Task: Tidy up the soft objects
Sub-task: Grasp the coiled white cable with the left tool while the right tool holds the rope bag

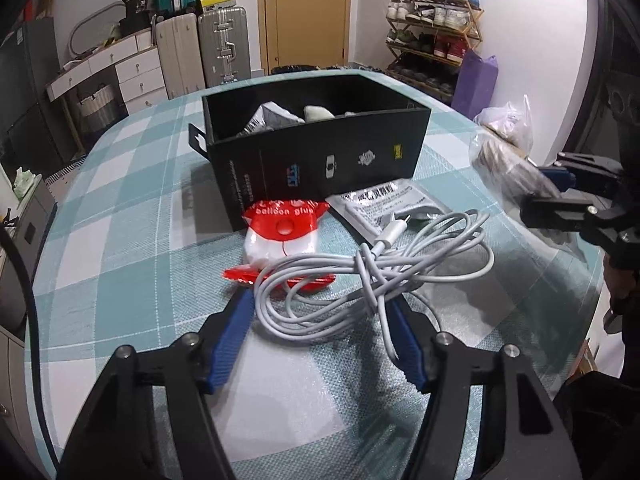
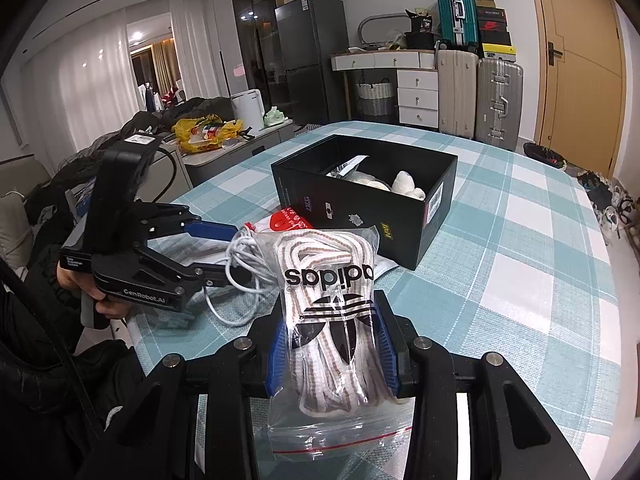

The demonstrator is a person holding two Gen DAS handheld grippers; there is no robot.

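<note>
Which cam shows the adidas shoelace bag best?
Right wrist. The adidas shoelace bag fills the centre, logo and striped laces sharp, clamped between the right tool fingers. Left wrist catches it only at the right edge, blurred, logo unreadable.

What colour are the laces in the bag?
White with tan stripes; the laces show best in the right wrist view, inside the bag.
</note>
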